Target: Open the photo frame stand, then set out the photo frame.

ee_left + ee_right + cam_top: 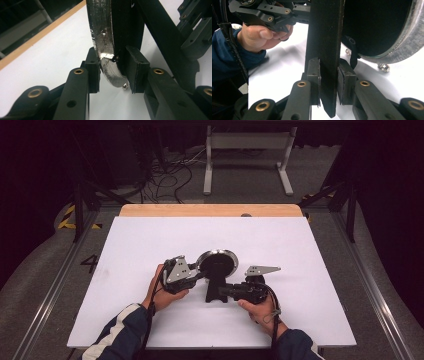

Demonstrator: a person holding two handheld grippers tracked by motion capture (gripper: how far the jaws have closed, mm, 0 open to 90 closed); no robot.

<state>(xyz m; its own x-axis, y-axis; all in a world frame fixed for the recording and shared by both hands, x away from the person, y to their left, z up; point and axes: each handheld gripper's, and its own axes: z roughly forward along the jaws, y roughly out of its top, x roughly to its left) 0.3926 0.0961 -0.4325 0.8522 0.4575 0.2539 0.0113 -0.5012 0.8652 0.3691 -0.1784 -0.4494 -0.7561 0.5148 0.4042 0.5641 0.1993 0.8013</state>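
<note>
Black jaws of the left hand-held gripper (113,72) stand narrowly apart and clamp the lower edge of a round disc (217,261), one pad on its silvery rim (102,37), the other on its black back face. Right hand-held gripper (329,82) likewise closes narrowly on the flat black bar (325,45) fixed behind the disc. Disc and bar (215,285) lie near the middle of the white worktop (300,250), between the two hands; a small nut (383,67) rests on the worktop just beside the disc.
</note>
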